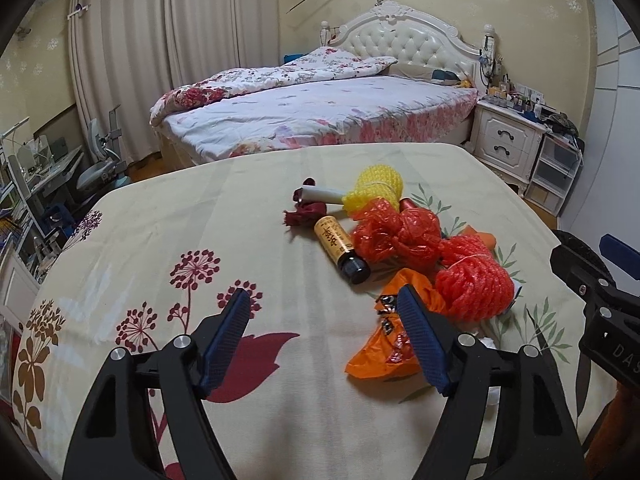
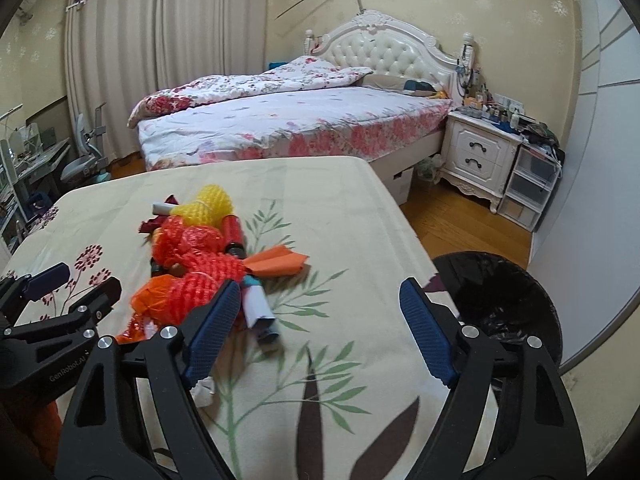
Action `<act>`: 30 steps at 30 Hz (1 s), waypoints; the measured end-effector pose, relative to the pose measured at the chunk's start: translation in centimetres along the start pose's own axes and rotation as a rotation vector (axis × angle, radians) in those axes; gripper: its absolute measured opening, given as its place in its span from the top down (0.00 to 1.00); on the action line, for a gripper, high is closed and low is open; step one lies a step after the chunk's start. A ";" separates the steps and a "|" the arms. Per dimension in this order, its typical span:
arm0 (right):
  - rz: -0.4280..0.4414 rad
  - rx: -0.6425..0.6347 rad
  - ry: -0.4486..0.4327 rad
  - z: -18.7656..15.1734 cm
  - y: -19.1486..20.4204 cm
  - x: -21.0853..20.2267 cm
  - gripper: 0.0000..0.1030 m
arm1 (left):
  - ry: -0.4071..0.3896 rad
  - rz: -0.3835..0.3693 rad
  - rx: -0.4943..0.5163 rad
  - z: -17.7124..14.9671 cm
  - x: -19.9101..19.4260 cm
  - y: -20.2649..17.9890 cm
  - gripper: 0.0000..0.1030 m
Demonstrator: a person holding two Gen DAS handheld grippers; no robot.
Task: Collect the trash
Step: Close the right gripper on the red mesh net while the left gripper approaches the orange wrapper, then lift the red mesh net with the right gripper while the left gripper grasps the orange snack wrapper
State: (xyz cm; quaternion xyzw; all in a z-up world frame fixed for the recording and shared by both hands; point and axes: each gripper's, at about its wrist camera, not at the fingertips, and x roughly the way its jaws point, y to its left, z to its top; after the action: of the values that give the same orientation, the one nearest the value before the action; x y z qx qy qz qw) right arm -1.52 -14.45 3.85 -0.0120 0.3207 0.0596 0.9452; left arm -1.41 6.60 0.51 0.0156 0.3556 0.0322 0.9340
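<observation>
A heap of trash lies on the cream flowered tablecloth (image 1: 160, 240): a yellow foam net (image 1: 378, 188), a red plastic bag (image 1: 396, 236), a red foam net (image 1: 474, 284), a brown bottle (image 1: 340, 248), a white tube (image 1: 320, 195) and an orange wrapper (image 1: 384, 348). My left gripper (image 1: 323, 296) is open over bare cloth, its right finger beside the orange wrapper. My right gripper (image 2: 320, 286) is open at the heap's right side, with a white paper roll (image 2: 258, 304) lying by its left finger. A black lined bin (image 2: 500, 300) stands past the table's right edge.
Behind the table stands a bed (image 1: 320, 120) with a floral quilt. To its right are a white nightstand (image 2: 476, 156) and plastic drawers (image 2: 528, 188). A desk and a grey chair (image 1: 100, 160) fill the left side. Wood floor (image 2: 460, 220) shows beside the bin.
</observation>
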 end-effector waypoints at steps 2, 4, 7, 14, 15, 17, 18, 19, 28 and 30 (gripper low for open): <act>0.023 -0.022 0.005 0.4 1.4 0.4 0.22 | 0.007 0.011 -0.012 -0.1 0.2 0.8 0.28; 0.041 -0.040 0.012 0.6 2.6 0.9 0.23 | 0.016 0.021 -0.026 -0.2 0.4 1.7 0.28; 0.058 -0.054 0.034 0.7 3.8 1.7 0.26 | 0.028 0.037 -0.043 -0.3 0.7 2.9 0.28; 0.099 -0.061 0.090 0.5 4.9 3.4 0.37 | 0.043 0.043 -0.070 -0.5 1.2 4.6 0.28; 0.109 -0.058 0.095 0.5 5.1 3.6 0.41 | 0.044 0.041 -0.072 -0.5 1.3 4.6 0.28; 0.152 -0.046 0.107 0.5 5.1 3.7 0.51 | 0.046 0.036 -0.074 -0.4 1.4 4.7 0.28; 0.170 -0.042 0.115 0.4 5.1 3.7 0.58 | 0.046 0.035 -0.074 -0.4 1.4 4.7 0.28; 0.182 -0.043 0.119 0.4 5.2 3.7 0.62 | 0.047 0.034 -0.074 -0.4 1.4 4.7 0.28; 0.187 -0.046 0.085 1.0 4.9 2.4 0.74 | 0.039 0.021 -0.072 0.5 1.6 4.1 0.28; 0.178 -0.041 0.072 1.3 4.5 2.3 0.74 | 0.034 0.017 -0.067 0.8 1.6 3.8 0.28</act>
State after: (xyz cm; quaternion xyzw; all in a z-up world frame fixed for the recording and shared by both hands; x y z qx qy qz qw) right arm 0.49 -9.64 3.53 -0.0050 0.3530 0.1497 0.9235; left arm 0.16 10.50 0.27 -0.0131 0.3698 0.0525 0.9275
